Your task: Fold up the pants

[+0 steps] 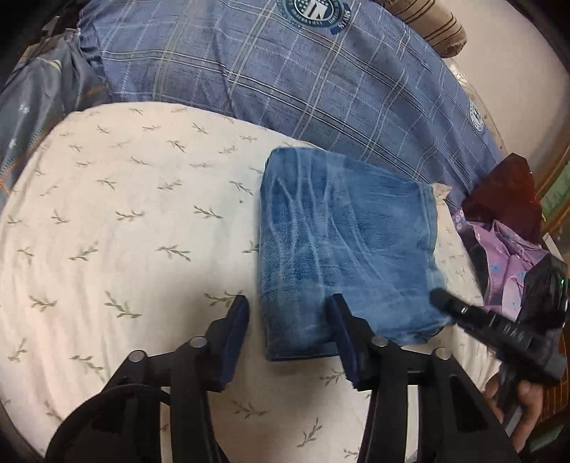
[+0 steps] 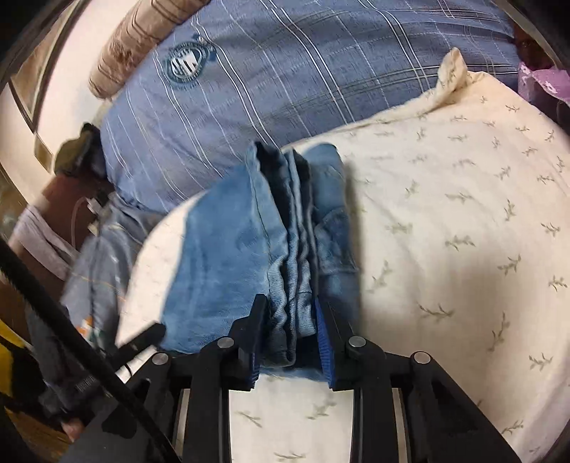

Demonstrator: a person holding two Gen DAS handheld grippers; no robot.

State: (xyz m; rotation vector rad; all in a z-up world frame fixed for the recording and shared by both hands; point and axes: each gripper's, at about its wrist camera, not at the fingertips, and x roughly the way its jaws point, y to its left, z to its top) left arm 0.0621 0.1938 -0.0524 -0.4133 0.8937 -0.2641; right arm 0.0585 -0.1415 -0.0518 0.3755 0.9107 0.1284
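Observation:
The blue jeans (image 1: 345, 245) lie folded into a compact block on the cream leaf-print sheet (image 1: 124, 213). My left gripper (image 1: 288, 310) is open just above the near left corner of the block, with one finger over the sheet and one over the denim. My right gripper (image 2: 290, 313) is shut on the stacked folded edges of the jeans (image 2: 249, 242). It also shows in the left wrist view (image 1: 463, 310) at the block's right edge.
A blue plaid blanket (image 1: 285, 82) lies behind the sheet. A striped tan pillow (image 1: 431, 25) is at the far back. Purple floral cloth (image 1: 506, 256) and a dark red item (image 1: 506, 192) are heaped right of the jeans. Grey-blue fabric (image 1: 39, 92) lies at left.

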